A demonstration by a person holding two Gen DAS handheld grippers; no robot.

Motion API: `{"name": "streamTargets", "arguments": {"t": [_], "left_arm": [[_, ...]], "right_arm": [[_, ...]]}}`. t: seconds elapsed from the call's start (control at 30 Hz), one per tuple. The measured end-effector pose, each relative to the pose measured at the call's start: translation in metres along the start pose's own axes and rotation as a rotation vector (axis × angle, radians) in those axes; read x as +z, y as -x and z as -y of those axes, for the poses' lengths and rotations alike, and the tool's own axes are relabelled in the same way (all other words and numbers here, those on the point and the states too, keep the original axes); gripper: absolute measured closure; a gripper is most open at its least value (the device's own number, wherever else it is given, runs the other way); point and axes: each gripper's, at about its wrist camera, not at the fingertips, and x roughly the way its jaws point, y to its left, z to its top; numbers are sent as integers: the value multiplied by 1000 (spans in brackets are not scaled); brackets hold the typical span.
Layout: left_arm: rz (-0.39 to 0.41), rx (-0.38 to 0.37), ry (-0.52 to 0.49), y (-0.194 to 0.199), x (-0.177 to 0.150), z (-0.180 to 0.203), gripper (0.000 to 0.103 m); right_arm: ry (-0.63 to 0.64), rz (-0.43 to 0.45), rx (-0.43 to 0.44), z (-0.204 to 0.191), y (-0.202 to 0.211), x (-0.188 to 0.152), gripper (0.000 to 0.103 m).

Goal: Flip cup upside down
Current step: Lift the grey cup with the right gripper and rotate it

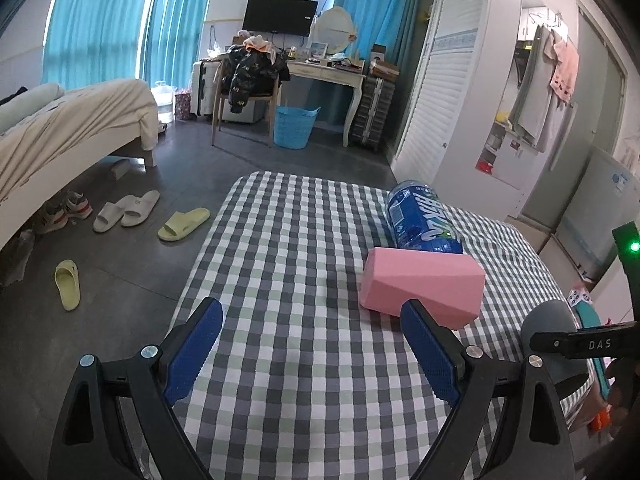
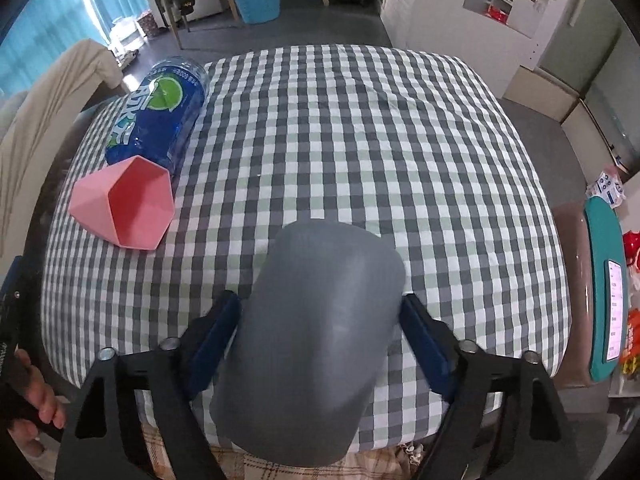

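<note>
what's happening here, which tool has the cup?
A person holds a tool in each hand over a checked tablecloth. The right tool is closed on the grey cup, whose closed base points away from the camera. The left tool is open and empty above the cloth. A pink cup lies on its side next to a toppled blue bottle.

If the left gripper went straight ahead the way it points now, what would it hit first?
Probably nothing on the table: the open left gripper points over bare checked cloth. The pink cup lies just right of that line, near the right finger; depth is unclear.
</note>
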Motion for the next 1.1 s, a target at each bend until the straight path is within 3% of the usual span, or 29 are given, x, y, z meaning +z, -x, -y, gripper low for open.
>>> {"name": "streamTargets", "arguments": {"t": [0.3,0.43,0.6,0.9,1.1], "left_arm": [[-2,1,-28,1,-1,10,10],[-5,10,-36,0,-2,12,10],[-15,13,-39,-4,-3,17,10],[-34,29,-69,-10,-6,31,10],[-36,34,-83,-9,-8,41,10]], "right_arm": [[-15,-63,70,5,-15,-2,27],[5,-27,70,-1,-10,0,27],[1,140,134,-1,15,4,28],[105,442,27,-7,24,-10,28],[221,602,-6,-14,28,-46,28]]}}
